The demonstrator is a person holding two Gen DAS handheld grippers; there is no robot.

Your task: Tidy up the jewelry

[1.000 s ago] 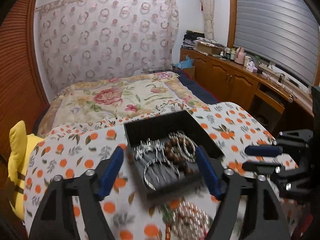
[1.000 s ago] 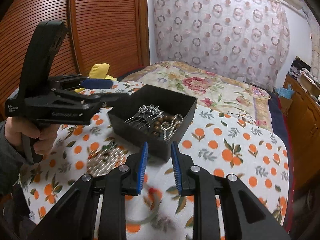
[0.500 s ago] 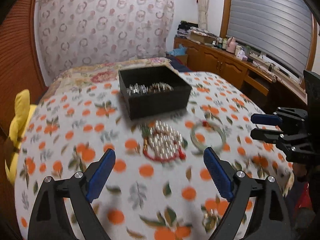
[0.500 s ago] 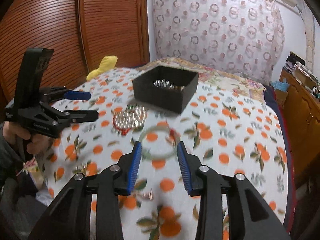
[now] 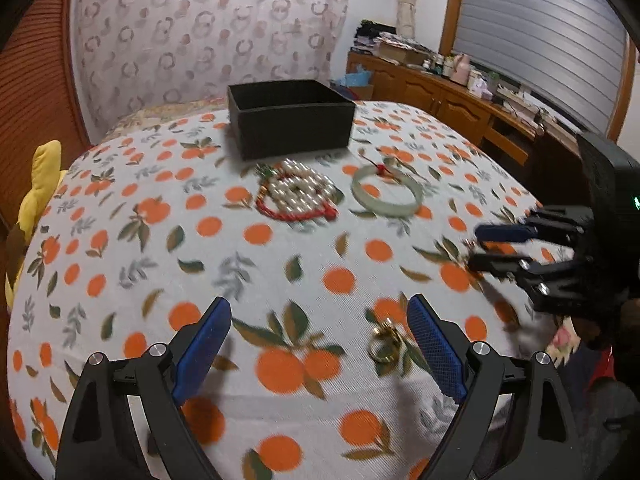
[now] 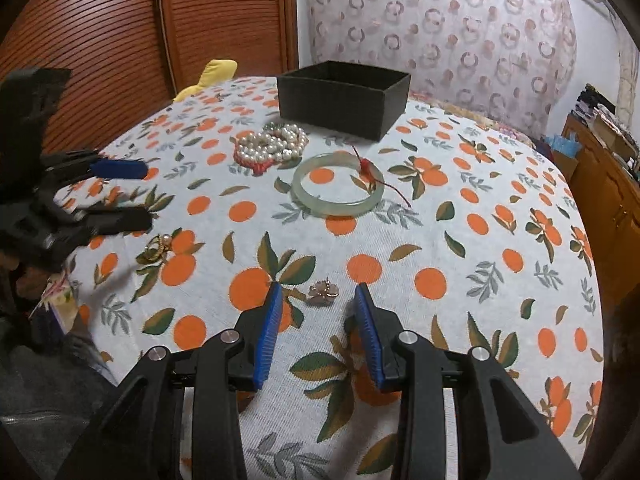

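Note:
A black box (image 5: 290, 118) (image 6: 344, 98) stands at the far side of the orange-print table. In front of it lie a pearl and red bead strand (image 5: 298, 196) (image 6: 272, 144) and a pale green bangle (image 5: 386, 196) (image 6: 336, 190) with a red tassel. A gold ring (image 5: 384, 346) (image 6: 158, 248) lies near the front edge, just inside my left gripper's (image 5: 320, 346) right finger. A small pinkish brooch (image 6: 323, 291) lies just ahead of my right gripper (image 6: 316, 320). Both grippers are open and empty. The right gripper also shows in the left wrist view (image 5: 492, 246), the left one in the right wrist view (image 6: 116, 192).
The table (image 5: 120, 264) is round and drops off near the grippers. A yellow plush toy (image 5: 34, 196) (image 6: 210, 76) sits at its left edge. A bed lies behind the box, wooden cabinets (image 5: 440, 92) to the right, a slatted wooden door (image 6: 120, 32) to the left.
Both grippers have pulled back from the box toward the table's front edge and dropped lower. The right gripper's jaws have opened wider. The ring and brooch now lie near the fingers.

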